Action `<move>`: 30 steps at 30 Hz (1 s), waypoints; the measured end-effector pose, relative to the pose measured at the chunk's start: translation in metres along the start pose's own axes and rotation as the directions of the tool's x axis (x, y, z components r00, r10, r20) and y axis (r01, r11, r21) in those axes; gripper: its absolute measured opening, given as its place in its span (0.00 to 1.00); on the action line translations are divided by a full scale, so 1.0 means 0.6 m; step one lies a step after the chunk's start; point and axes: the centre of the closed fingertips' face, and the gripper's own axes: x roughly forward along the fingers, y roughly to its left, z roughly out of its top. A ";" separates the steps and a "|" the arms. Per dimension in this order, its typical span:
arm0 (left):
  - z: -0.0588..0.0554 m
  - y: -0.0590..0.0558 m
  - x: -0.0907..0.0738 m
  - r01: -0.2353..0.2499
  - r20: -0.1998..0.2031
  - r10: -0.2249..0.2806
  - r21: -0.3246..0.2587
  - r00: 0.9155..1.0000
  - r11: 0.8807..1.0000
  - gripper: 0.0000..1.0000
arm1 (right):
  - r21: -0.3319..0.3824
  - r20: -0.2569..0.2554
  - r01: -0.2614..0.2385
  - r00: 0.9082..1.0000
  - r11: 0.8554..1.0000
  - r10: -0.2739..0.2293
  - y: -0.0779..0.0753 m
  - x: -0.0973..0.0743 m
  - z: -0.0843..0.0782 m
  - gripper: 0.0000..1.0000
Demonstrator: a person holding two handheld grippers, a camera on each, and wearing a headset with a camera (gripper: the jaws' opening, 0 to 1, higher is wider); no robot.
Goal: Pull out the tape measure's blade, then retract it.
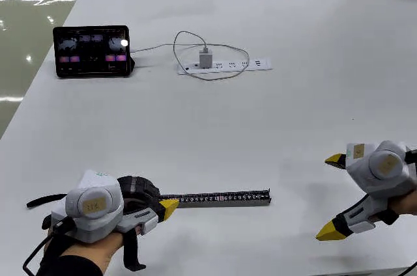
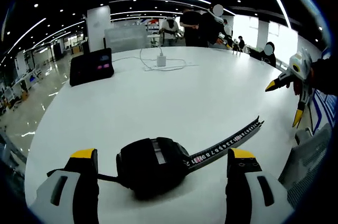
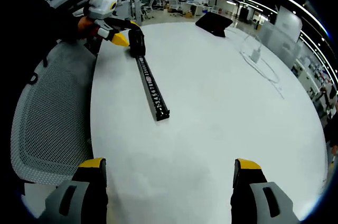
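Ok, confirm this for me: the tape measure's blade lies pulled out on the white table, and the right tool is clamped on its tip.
Not quite. The blade does lie pulled out on the white table, but the right tool is not clamped on its tip. The right gripper view shows its jaws open with nothing between them, clear of the blade's end.

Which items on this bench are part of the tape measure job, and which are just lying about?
In the job: tape measure, between the open left gripper jaws; its blade, pulled out along the table; right gripper, open, apart from it.
Lying about: tablet; power strip; charger; cable.
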 end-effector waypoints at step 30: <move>-0.001 0.004 0.037 -0.082 0.165 0.087 -0.039 0.982 0.996 0.98 | -0.197 -0.076 -0.115 0.992 0.974 0.102 0.009 0.110 0.100 0.92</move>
